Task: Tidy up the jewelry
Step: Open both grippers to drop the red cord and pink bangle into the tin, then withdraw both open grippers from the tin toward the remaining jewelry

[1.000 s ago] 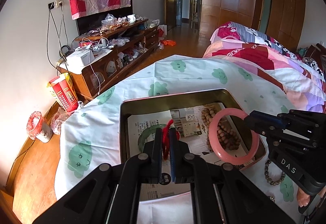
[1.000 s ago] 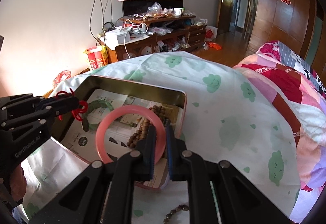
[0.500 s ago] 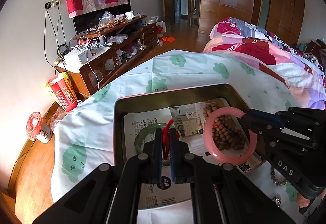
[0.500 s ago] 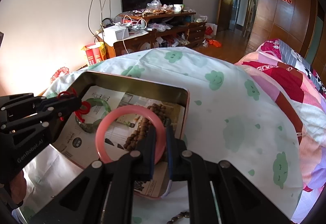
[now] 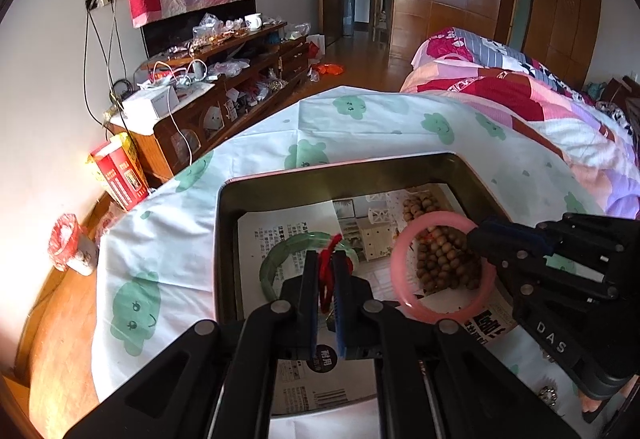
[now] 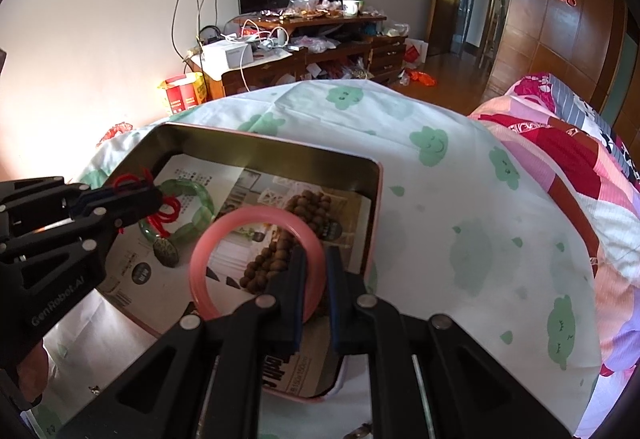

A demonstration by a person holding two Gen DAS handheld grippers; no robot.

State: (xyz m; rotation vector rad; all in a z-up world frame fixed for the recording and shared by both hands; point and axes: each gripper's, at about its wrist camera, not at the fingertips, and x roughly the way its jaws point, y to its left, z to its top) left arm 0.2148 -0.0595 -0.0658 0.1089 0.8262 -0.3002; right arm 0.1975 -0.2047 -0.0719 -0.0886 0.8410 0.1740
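Note:
A metal tin (image 5: 340, 169) (image 6: 280, 155) lined with printed paper sits on the cloud-print cloth. My left gripper (image 5: 326, 263) (image 6: 154, 199) is shut on a red cord (image 5: 329, 273) (image 6: 166, 215) with a dark pendant (image 6: 165, 252) hanging over a green bangle (image 5: 280, 251) (image 6: 192, 199) in the tin. My right gripper (image 6: 316, 259) (image 5: 474, 237) is shut on a pink bangle (image 6: 224, 235) (image 5: 404, 279), held over the brown wooden beads (image 5: 440, 255) (image 6: 304, 207) at the tin's right side.
A bead bracelet (image 5: 548, 395) lies on the cloth right of the tin. A quilted bed (image 5: 540, 99) lies to the right. A cluttered wooden cabinet (image 5: 224, 87) stands against the far wall, with a red box (image 5: 116, 175) on the floor.
Both grippers have moved lower and further in over the tin. The pink bangle now hangs over the wooden beads; the red cord's pendant is down by the green bangle.

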